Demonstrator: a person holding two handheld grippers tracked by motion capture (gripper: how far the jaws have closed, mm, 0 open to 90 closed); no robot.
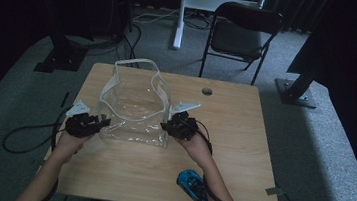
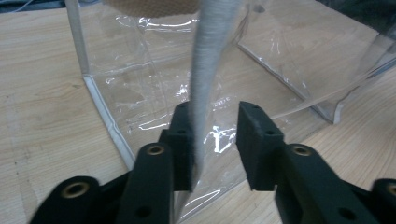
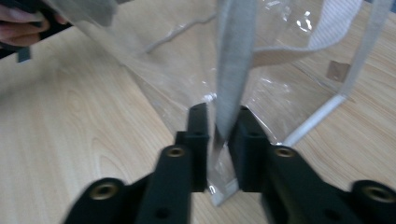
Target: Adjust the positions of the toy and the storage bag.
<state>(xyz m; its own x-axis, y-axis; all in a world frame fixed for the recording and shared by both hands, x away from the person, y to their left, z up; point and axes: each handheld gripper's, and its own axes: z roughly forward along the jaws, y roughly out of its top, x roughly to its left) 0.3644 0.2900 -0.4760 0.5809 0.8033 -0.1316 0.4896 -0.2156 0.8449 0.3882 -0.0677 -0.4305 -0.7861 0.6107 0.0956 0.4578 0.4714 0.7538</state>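
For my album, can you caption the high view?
Two hand-held grippers hold a clear bag open on a wooden table.

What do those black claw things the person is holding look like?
Both are black. The left gripper and the right gripper each carry a pale grey three-cornered plate on top and trail a thick black cable. Up close, each has two blocky black jaws with brass-coloured rivet holes. The person's forearms are bare, with no sleeves.

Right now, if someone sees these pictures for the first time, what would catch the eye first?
A clear bag with white trim stands open in the middle of the table, with a gripper at each side. The right gripper has its jaws about the bag's edge; the left gripper is open around the other edge. A blue toy car lies near the table's front edge.
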